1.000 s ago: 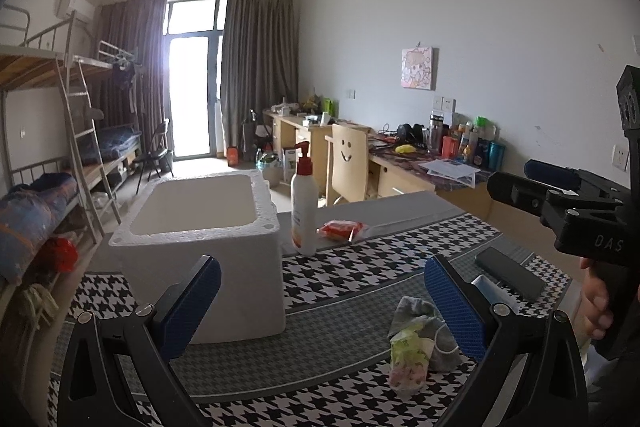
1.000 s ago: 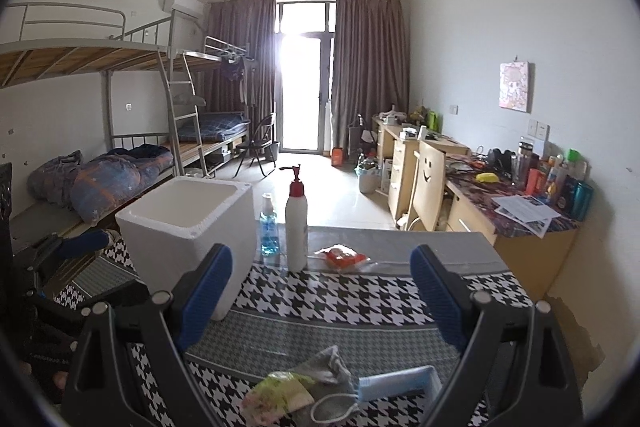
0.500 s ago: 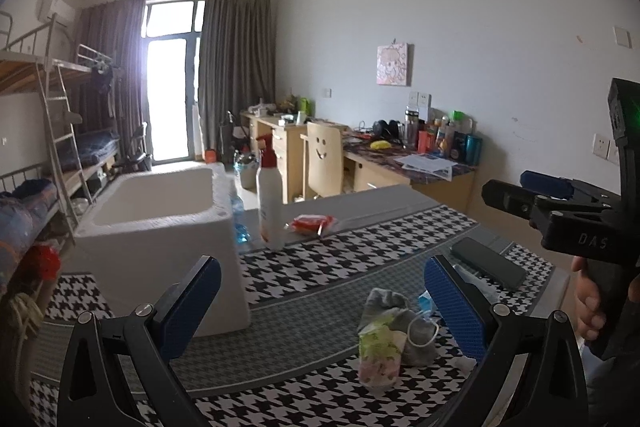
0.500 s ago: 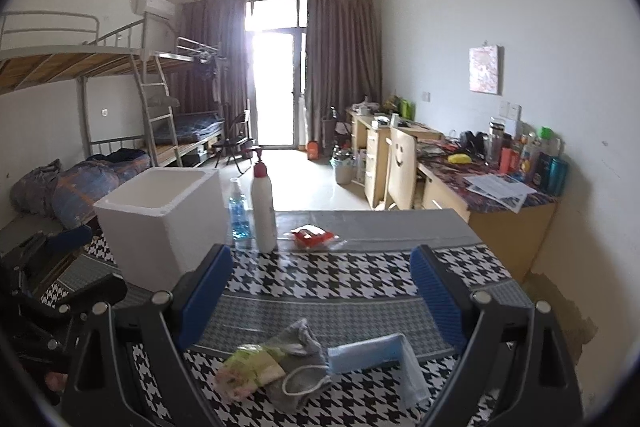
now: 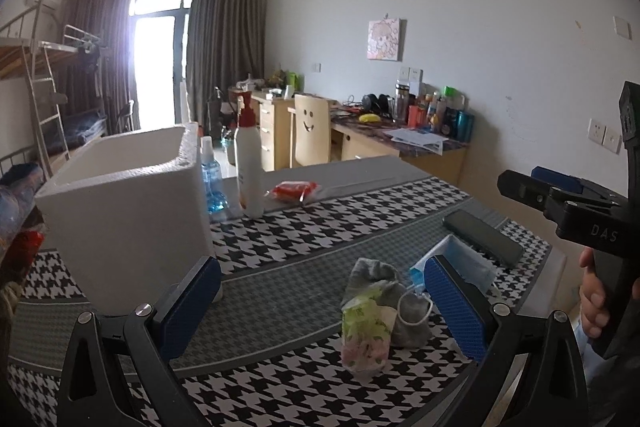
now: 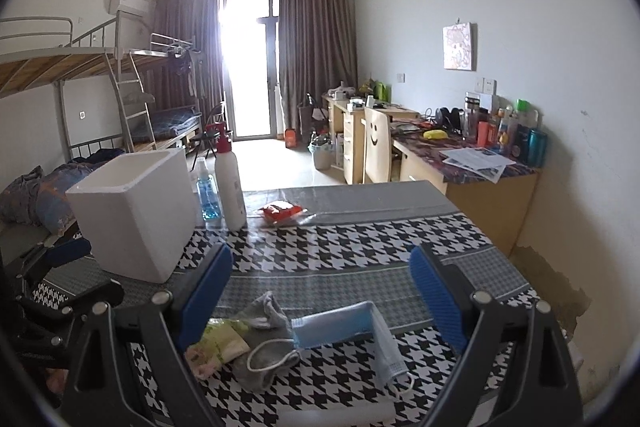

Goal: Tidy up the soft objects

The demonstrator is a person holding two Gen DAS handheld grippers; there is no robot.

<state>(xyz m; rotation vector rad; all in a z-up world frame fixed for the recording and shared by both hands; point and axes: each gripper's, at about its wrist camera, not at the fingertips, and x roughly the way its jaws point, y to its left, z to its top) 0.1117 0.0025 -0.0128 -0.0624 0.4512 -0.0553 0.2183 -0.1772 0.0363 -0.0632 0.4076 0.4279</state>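
Note:
A small pile of soft things lies on the houndstooth table: a green-and-pink tissue pack (image 5: pixel 365 331) (image 6: pixel 218 345), a grey sock (image 5: pixel 376 277) (image 6: pixel 264 311) and a blue face mask (image 5: pixel 456 259) (image 6: pixel 340 323). A white foam box (image 5: pixel 128 203) (image 6: pixel 136 211) stands open-topped at the left. My left gripper (image 5: pixel 320 311) is open and empty above the near table, the pile between its fingers. My right gripper (image 6: pixel 320 299) is open and empty over the mask and sock. It also shows at the right edge of the left wrist view (image 5: pixel 560 195).
A white pump bottle (image 5: pixel 248 167) (image 6: pixel 230 183), a blue spray bottle (image 5: pixel 212 179) (image 6: pixel 206 193) and a red packet (image 5: pixel 294 190) (image 6: pixel 280 211) stand at the far table edge. A black phone (image 5: pixel 482 237) lies right of the mask. Desks, a chair and bunk beds lie beyond.
Both grippers have shifted, so the soft pile now sits closer and more central between the fingers. Both stayed open. Nothing on the table has moved.

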